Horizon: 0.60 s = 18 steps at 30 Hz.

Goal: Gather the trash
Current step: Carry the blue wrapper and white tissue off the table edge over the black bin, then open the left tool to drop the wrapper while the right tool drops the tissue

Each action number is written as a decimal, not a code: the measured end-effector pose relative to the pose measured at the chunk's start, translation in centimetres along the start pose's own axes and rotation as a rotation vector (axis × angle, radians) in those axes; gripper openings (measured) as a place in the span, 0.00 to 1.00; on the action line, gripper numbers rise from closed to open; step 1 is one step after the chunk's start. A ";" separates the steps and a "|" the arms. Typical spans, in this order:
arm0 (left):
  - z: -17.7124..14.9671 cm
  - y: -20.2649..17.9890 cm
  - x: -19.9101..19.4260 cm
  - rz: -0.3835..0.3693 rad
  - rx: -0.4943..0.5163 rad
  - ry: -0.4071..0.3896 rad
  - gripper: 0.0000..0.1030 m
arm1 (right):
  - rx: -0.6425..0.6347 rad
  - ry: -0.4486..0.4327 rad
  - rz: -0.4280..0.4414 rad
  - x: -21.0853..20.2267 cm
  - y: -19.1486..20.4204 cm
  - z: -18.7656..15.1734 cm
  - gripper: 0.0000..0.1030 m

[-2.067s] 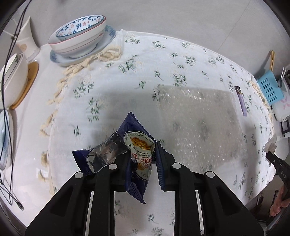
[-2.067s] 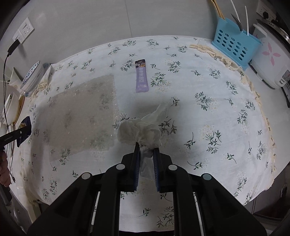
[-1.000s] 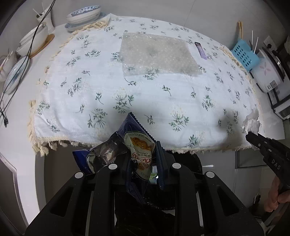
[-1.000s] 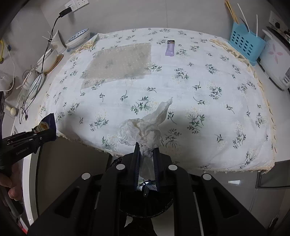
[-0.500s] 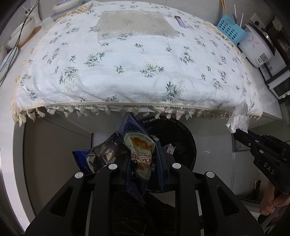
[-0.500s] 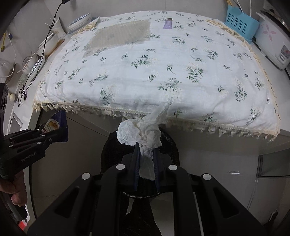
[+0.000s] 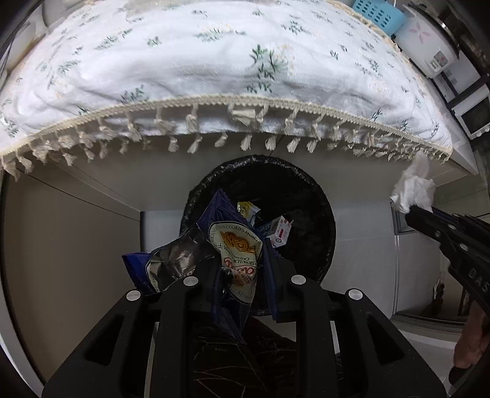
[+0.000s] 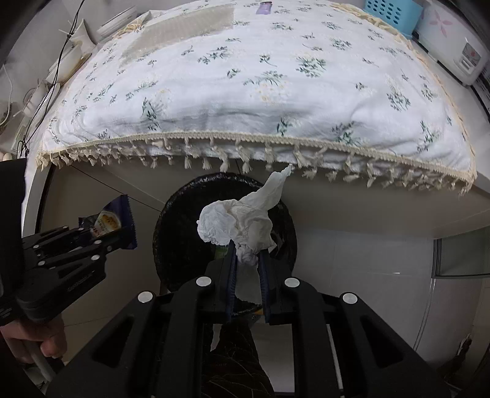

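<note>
You're at the drop — your left gripper (image 7: 242, 260) clamps the cookie wrapper (image 7: 232, 248), your right gripper (image 8: 247, 260) pinches the tissue (image 8: 239, 223), both above the bin (image 8: 171, 232). Next, release both jaws.

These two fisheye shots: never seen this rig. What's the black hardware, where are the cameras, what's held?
No robot here: a person carries a hand-held gripper in each hand, each with a camera looking along its two fingers. The left hand-held gripper is shut on a blue cookie wrapper. The right hand-held gripper is shut on a crumpled white tissue. Each view also catches the other gripper at its edge. Both hang over a black-lined trash bin that already holds small cartons. Behind it is a floral tablecloth bearing a purple sachet and a bubble-wrap sheet.
</note>
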<state>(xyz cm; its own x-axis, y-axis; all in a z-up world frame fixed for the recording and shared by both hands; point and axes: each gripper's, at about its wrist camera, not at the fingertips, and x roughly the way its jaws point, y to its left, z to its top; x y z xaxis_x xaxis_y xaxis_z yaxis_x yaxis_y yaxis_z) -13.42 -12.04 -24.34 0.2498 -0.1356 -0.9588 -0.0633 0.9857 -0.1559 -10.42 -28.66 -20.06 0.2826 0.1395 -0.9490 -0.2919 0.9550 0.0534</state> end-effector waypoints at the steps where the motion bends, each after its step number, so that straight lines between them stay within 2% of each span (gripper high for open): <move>1: 0.0 -0.1 0.4 -0.002 0.002 0.004 0.21 | 0.005 0.005 -0.004 0.0 -0.1 -0.3 0.12; 9: 0.5 -2.7 3.5 -0.017 0.045 0.022 0.21 | 0.026 0.028 -0.041 -0.5 -1.5 -2.4 0.12; 18: 1.1 -4.5 4.6 -0.020 0.088 0.022 0.22 | 0.059 0.047 -0.061 -0.5 -3.0 -3.8 0.12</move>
<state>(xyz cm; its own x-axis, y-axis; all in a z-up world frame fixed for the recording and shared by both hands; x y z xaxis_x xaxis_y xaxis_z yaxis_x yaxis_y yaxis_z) -10.95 -17.02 -27.82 0.2284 -0.1567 -0.9609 0.0267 0.9876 -0.1547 -13.14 -32.59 -20.91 0.2546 0.0694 -0.9646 -0.2207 0.9753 0.0120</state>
